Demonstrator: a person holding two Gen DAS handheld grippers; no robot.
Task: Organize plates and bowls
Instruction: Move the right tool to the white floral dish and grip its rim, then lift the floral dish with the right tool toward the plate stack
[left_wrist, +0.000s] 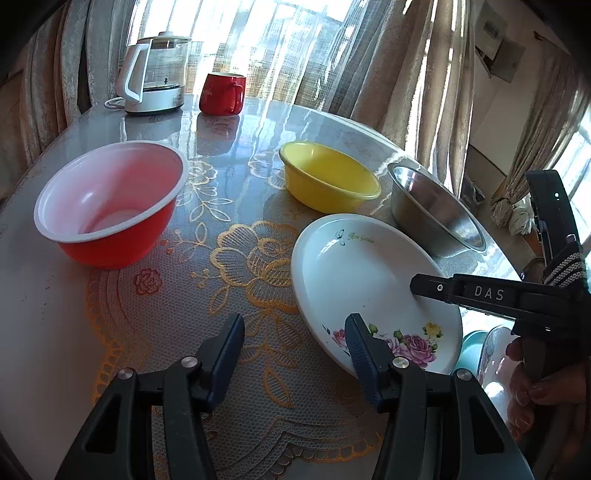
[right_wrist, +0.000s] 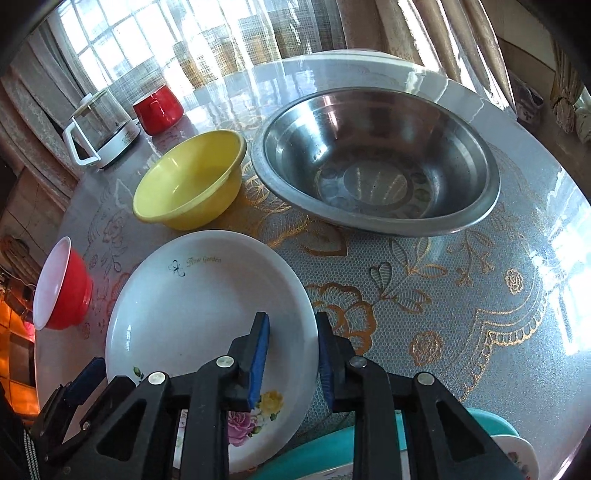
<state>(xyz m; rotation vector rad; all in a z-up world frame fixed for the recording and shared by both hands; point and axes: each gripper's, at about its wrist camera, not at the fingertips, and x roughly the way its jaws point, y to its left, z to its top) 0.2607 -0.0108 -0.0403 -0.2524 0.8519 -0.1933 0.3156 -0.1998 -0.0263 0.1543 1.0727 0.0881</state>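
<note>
A: While the white plate (right_wrist: 207, 314) is straddled at its near rim by the right gripper (right_wrist: 291, 354), narrow but not seen pressing, nothing looks stacked.

B: Noted. Left gripper (left_wrist: 295, 354) half-wide, empty, beside that plate. Beyond it, yellow bowl (right_wrist: 192, 181), steel bowl (right_wrist: 376, 158) and red bowl (left_wrist: 110, 195) are left unsorted.

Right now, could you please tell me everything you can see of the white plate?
The white plate is round, glossy, ceramic-looking, with pink and yellow roses at its near rim and "Rose Garden" lettering opposite. It looks empty and rests on the table, near the yellow bowl. The right gripper straddles its rim.
</note>
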